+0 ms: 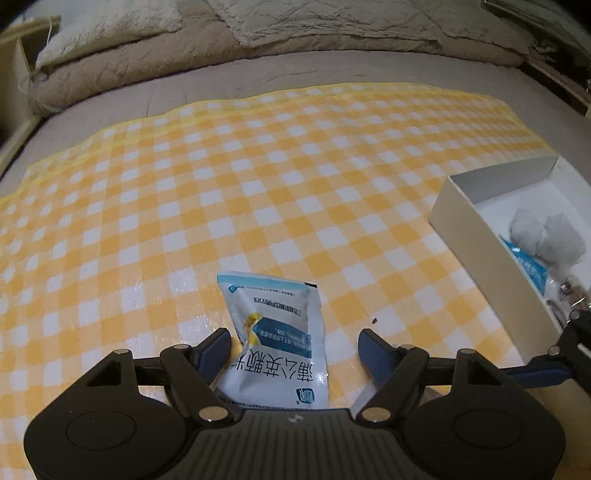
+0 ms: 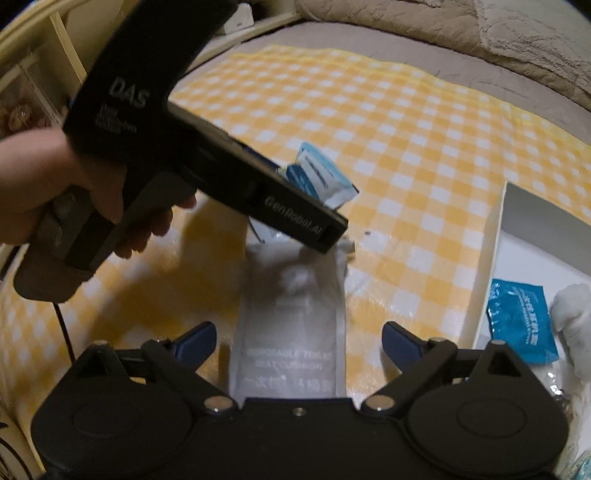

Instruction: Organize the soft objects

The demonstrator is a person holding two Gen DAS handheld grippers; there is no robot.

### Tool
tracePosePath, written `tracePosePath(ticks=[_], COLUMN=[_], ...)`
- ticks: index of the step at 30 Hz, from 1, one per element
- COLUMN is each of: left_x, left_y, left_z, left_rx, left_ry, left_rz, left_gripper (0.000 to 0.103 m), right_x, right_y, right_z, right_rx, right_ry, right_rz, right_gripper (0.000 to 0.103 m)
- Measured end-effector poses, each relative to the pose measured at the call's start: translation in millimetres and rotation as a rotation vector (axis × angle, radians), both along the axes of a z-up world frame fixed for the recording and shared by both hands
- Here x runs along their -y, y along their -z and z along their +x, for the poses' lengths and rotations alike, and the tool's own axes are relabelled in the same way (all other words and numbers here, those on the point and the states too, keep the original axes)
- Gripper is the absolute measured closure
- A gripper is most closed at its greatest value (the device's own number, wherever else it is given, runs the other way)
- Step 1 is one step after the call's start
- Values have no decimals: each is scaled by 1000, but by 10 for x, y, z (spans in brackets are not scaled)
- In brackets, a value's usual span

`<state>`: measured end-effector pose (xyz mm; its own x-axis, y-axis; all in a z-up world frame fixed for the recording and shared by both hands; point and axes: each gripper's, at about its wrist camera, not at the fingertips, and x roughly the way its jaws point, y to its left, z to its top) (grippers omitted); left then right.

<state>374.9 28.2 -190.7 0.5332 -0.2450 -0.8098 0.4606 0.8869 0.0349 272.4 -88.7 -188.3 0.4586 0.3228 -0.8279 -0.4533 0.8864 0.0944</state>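
Note:
A blue-and-white sachet (image 1: 273,332) lies on the yellow checked cloth (image 1: 258,166) between the fingers of my left gripper (image 1: 295,339), which is open; its pads do not press on the sachet. My right gripper (image 2: 299,332) stands open too, with a translucent white packet (image 2: 291,325) printed "disposable toilet seat cushion" lying flat between its fingers. In the right wrist view a hand (image 2: 44,177) holds the left gripper's black body (image 2: 177,147) over the sachet (image 2: 321,173), just beyond the white packet.
A white open box (image 1: 465,221) sits at the right on the cloth, holding a blue packet (image 2: 521,321) and a white fluffy item (image 1: 543,236). Beige blankets (image 1: 258,33) are piled at the far side of the bed. A shelf (image 2: 33,74) stands at the left.

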Motion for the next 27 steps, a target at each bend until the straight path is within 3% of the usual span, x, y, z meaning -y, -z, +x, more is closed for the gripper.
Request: tracePosePath(ticks=[1, 5, 9, 11, 12, 15, 20, 27], left_x=[18, 28, 27, 13, 3, -74, -221, -382], left_y=[10, -4, 4, -16, -27, -117, -257, -473], left_z=[-8, -18, -23, -51, -58, -79, -128, -263], left_rx=[10, 22, 27, 31, 33, 44, 63, 106], left_ry=[6, 42, 49, 42, 35, 3, -60, -124], left_rz=[16, 26, 30, 24, 14, -31, -75, -130], left_gripper=[29, 51, 52, 54, 56, 66, 78, 79], right_x=[-26, -114, -116, -115, -105, -92, -41, 35], right_y=[12, 63, 60, 31, 16, -19, -96, -310], right_z=[-9, -54, -123, -123, -128, -148, -151, -221], right_rx=[6, 17, 32, 36, 30, 22, 30, 75], right_ry=[-11, -53, -85, -90, -102, -102, -84, -47], right_rz=[-15, -72, -117, -124, -112, -116, -105, -81], right_gripper=[6, 12, 14, 22, 36, 44, 48, 49])
